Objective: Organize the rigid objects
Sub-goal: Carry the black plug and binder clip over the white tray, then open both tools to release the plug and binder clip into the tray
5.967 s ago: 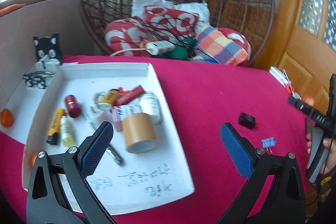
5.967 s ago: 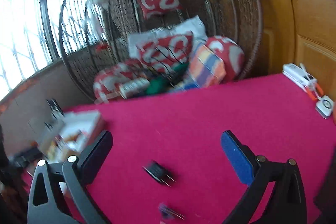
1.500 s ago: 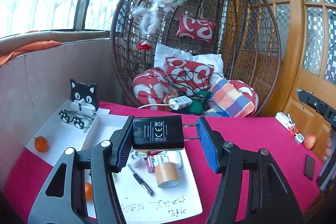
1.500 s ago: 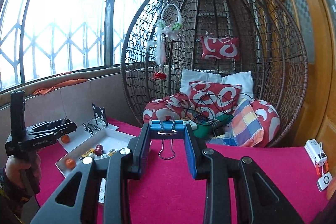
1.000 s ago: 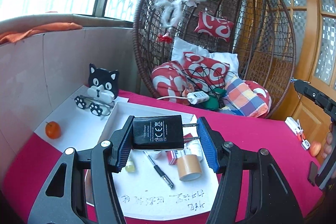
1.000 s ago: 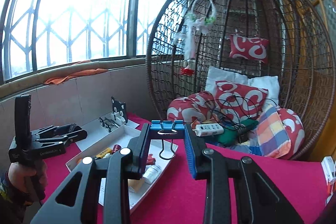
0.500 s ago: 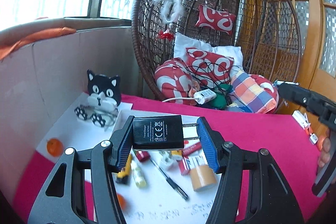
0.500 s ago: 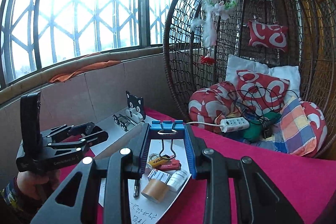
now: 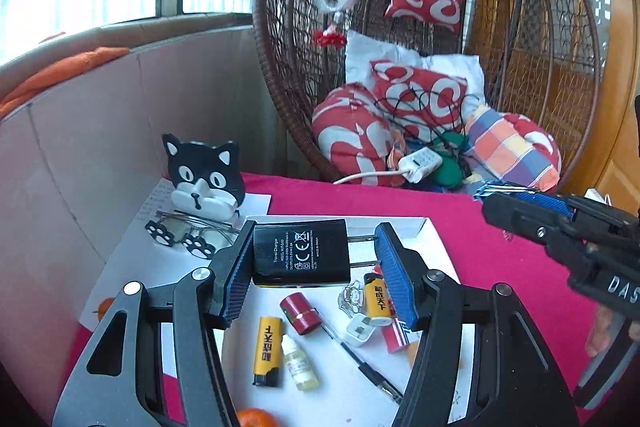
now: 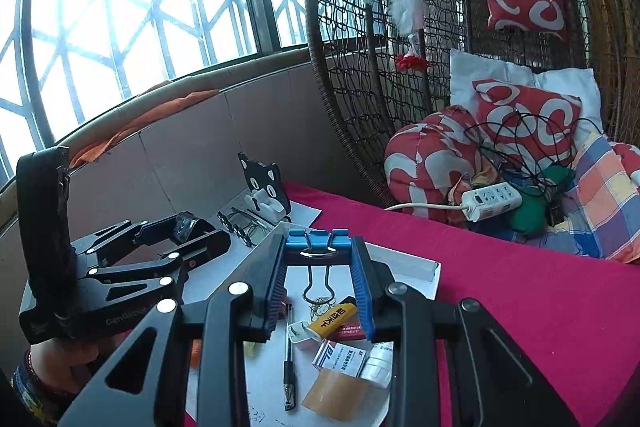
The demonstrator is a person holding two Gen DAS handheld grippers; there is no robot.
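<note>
1. We grip a black travel charger (image 9: 300, 251) in our left gripper (image 9: 314, 269): its jaws are clenched on the charger's body on one side and on the tips of its two prongs on the other.
2. Our right gripper (image 10: 319, 281) clamps a blue binder clip (image 10: 318, 245) by its sides, the wire handles hanging down between the jaws.
3. Below both sets of jaws lies the white tray (image 9: 416, 225) on the red tablecloth (image 10: 520, 287).
4. Under our left jaws we see a yellow lighter (image 9: 267, 351), a small dropper bottle (image 9: 298, 361), a red cylinder (image 9: 300, 313) and a pen (image 9: 364, 367).
5. Beyond our left jaws, a cat-shaped stand (image 9: 204, 179) sits past the tray's far edge.
6. Below our right jaws lies a roll of brown tape (image 10: 336, 397).
</note>
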